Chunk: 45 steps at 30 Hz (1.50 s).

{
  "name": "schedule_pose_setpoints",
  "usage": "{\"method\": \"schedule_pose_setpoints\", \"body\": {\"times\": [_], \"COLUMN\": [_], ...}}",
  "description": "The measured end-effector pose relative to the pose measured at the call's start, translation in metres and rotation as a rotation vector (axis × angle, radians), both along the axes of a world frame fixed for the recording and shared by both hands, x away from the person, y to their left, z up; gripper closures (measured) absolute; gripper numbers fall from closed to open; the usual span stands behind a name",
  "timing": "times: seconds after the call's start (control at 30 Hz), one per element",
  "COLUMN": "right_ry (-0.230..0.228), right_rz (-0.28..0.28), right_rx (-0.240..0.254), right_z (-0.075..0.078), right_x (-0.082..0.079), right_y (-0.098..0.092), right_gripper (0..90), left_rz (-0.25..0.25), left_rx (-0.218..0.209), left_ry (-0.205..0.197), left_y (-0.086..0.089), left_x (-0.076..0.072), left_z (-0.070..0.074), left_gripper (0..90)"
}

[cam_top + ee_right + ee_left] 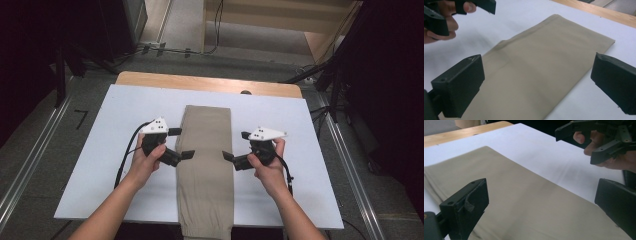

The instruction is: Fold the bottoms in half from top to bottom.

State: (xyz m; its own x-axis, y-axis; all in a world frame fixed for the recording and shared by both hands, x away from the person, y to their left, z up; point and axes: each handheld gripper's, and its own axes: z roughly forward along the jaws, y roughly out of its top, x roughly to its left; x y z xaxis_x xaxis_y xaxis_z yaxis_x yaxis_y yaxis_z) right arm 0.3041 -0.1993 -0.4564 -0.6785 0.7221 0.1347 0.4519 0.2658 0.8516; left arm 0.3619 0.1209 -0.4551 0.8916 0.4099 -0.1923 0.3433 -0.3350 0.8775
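So right now I've got both grippers hovering over the folded khaki trousers [206,165], and neither one has hold of anything: my left gripper [181,143] has its jaws spread about as wide as they go, and my right gripper [235,146] is the same, both pointing inward at the cloth from either side. The trousers lie lengthwise down the middle of the white board [120,130], with the near end hanging off the edge towards me and the far end squared off short of the wooden table edge [200,82]. Biggest risk I reckon is pinching just the top layer. It's folded in several layers, so if the jaws come down shallow I'd peel one layer up and wreck the fold. Second worry is the overhang near me: it could drag the whole thing off the board if I lift unevenly. Further out, if one hand pulls sooner than the other, the far end will skew sideways across the board and the edges won't line up.
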Motion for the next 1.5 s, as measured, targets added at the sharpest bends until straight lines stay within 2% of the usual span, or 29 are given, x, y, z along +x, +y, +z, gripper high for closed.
{"method": "schedule_pose_setpoints", "body": {"times": [0.2,0.33,0.37,0.4,0.43,0.5,0.57,0.67,0.8,0.93,1.0,1.07,1.17,1.27,1.33,1.4,1.47,1.5], "right_ry": [0.060,0.100,0.114,0.125,0.131,0.149,0.168,0.177,0.199,0.221,0.220,0.211,0.193,0.182,0.192,0.199,0.212,0.218], "right_rz": [-0.007,-0.039,-0.047,-0.066,-0.092,-0.120,-0.158,-0.194,-0.211,-0.214,-0.228,-0.236,-0.252,-0.239,-0.210,-0.187,-0.172,-0.168], "right_rx": [0.029,0.017,0.016,0.015,0.005,-0.007,-0.031,-0.068,-0.098,-0.145,-0.159,-0.163,-0.166,-0.155,-0.148,-0.140,-0.127,-0.123], "right_z": [-0.002,-0.008,-0.011,-0.013,-0.015,-0.018,-0.022,-0.027,-0.035,-0.048,-0.053,-0.057,-0.059,-0.060,-0.060,-0.059,-0.059,-0.058], "right_x": [0.053,0.084,0.091,0.097,0.103,0.114,0.124,0.137,0.151,0.164,0.168,0.172,0.176,0.176,0.175,0.174,0.173,0.173], "right_y": [-0.007,-0.008,-0.008,-0.009,-0.009,-0.008,-0.007,-0.008,-0.007,-0.004,-0.003,-0.001,0.002,0.005,0.007,0.009,0.009,0.009], "right_gripper": [0.0,0.0,1.9,9.2,12.8,14.0,21.6,27.4,36.1,38.5,39.1,39.1,41.2,54.8,67.0,74.1,79.2,81.6], "left_rz": [0.056,0.108,0.121,0.131,0.149,0.189,0.222,0.253,0.288,0.311,0.322,0.346,0.374,0.393,0.396,0.370,0.355,0.340], "left_rx": [-0.011,0.033,0.041,0.047,0.060,0.084,0.117,0.152,0.165,0.199,0.232,0.235,0.253,0.261,0.259,0.258,0.276,0.271], "left_ry": [0.061,0.070,0.080,0.090,0.098,0.122,0.138,0.162,0.176,0.184,0.184,0.189,0.190,0.182,0.186,0.190,0.180,0.190], "left_y": [-0.002,-0.007,-0.007,-0.008,-0.008,-0.009,-0.011,-0.012,-0.014,-0.017,-0.018,-0.018,-0.017,-0.014,-0.014,-0.016,-0.019,-0.020], "left_x": [0.054,0.079,0.085,0.090,0.095,0.105,0.114,0.126,0.137,0.145,0.148,0.151,0.153,0.154,0.154,0.153,0.151,0.150], "left_z": [0.000,-0.002,-0.004,-0.006,-0.008,-0.014,-0.020,-0.028,-0.037,-0.046,-0.050,-0.049,-0.048,-0.049,-0.049,-0.050,-0.050,-0.050], "left_gripper": [0.0,3.4,5.3,6.4,8.0,14.6,17.7,24.0,31.7,34.2,35.1,38.3,50.5,63.6,67.8,75.0,81.6,87.1]}}
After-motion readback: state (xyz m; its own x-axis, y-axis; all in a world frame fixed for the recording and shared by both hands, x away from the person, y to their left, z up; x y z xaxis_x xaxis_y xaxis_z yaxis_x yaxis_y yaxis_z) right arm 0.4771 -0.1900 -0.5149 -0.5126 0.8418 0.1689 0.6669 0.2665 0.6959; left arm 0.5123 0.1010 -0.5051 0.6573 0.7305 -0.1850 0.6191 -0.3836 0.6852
